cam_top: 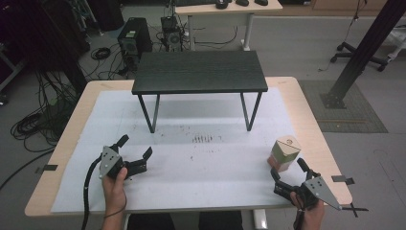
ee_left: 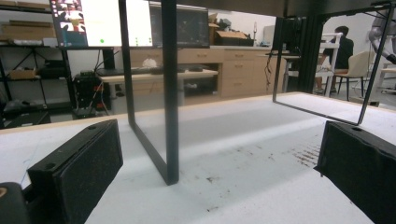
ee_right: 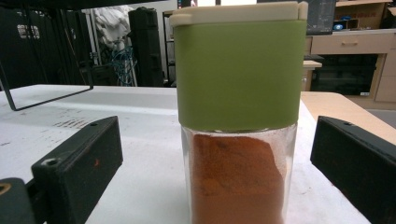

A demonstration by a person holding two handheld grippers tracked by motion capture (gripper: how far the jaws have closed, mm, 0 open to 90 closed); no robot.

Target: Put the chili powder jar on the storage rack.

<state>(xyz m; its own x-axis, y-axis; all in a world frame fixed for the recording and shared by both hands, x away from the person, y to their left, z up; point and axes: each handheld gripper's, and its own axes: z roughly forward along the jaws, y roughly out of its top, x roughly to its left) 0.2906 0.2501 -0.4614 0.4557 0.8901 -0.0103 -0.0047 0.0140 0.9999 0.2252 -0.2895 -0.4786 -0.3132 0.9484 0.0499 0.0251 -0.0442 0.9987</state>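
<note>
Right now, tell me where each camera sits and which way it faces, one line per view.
High view: above the person's side, looking forward and down on the white-covered table; both forearms enter from below, holding the left gripper and right gripper.
Left gripper view: low on the table, facing the black metal-legged shelf; its own open jaws flank the shelf's leg.
Right gripper view: low, facing the green-banded glass jar of orange-red powder between its open jaws.
Shared: the high view and right gripper view both show the jar; the shelf appears in the high and left gripper views.

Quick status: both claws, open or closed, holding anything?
Left claw: open, holding nothing.
Right claw: open, lined up on the spice jar, not gripping it.
</note>
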